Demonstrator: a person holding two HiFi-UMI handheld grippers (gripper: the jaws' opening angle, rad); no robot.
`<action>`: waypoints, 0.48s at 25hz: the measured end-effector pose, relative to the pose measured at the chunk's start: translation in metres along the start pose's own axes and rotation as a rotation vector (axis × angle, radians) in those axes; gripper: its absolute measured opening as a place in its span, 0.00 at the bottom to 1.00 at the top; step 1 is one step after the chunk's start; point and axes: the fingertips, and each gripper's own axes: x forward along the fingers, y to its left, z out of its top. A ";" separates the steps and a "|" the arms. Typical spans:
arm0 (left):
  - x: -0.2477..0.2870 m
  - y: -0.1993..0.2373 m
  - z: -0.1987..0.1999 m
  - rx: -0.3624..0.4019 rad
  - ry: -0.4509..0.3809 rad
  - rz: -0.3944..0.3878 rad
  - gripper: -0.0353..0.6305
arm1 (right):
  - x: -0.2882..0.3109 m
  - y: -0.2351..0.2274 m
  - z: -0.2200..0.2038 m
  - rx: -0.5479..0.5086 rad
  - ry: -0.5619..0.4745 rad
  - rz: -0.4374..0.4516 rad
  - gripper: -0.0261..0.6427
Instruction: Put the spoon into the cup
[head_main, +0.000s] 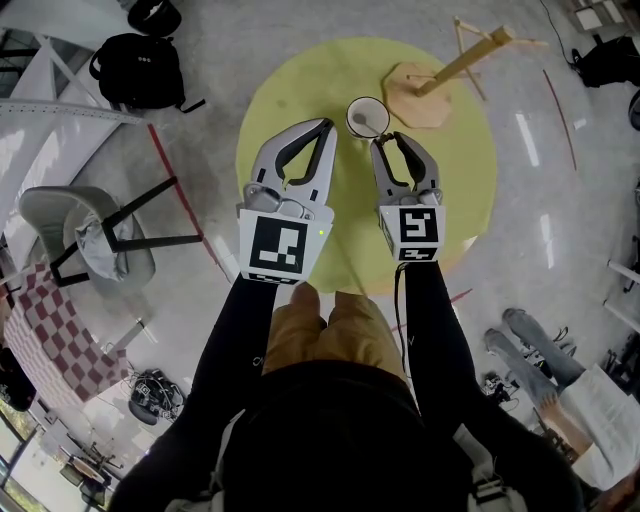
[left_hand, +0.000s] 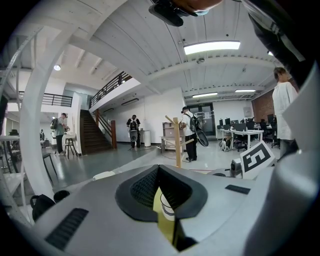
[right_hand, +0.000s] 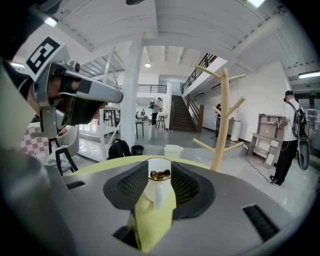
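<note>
A white cup (head_main: 367, 117) stands on the round yellow-green table (head_main: 300, 70), just beyond both grippers. In the right gripper view the cup (right_hand: 159, 182) sits straight ahead between the jaws with its handle toward me, and brown rounded shapes show in its mouth. I cannot make out a spoon as such in any view. My right gripper (head_main: 388, 138) (right_hand: 160, 172) is open, its tips just short of the cup and nothing pressed between them. My left gripper (head_main: 327, 124) (left_hand: 159, 170) is shut and empty, left of the cup (left_hand: 167, 207), which shows through the slit below its tips.
A wooden mug tree (head_main: 430, 85) (right_hand: 220, 125) stands on the table right of the cup. On the floor to the left are a black backpack (head_main: 135, 65) and a grey chair (head_main: 90, 235). Someone's legs and shoes (head_main: 530, 350) show at lower right.
</note>
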 end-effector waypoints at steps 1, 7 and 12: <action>-0.001 0.000 0.001 0.001 -0.002 -0.001 0.08 | -0.001 0.000 0.001 -0.002 -0.001 -0.002 0.27; -0.003 0.001 0.012 0.004 -0.023 -0.002 0.08 | -0.007 -0.003 0.014 -0.015 -0.015 -0.017 0.27; -0.005 0.001 0.021 0.010 -0.040 -0.006 0.08 | -0.013 -0.006 0.031 -0.018 -0.039 -0.037 0.27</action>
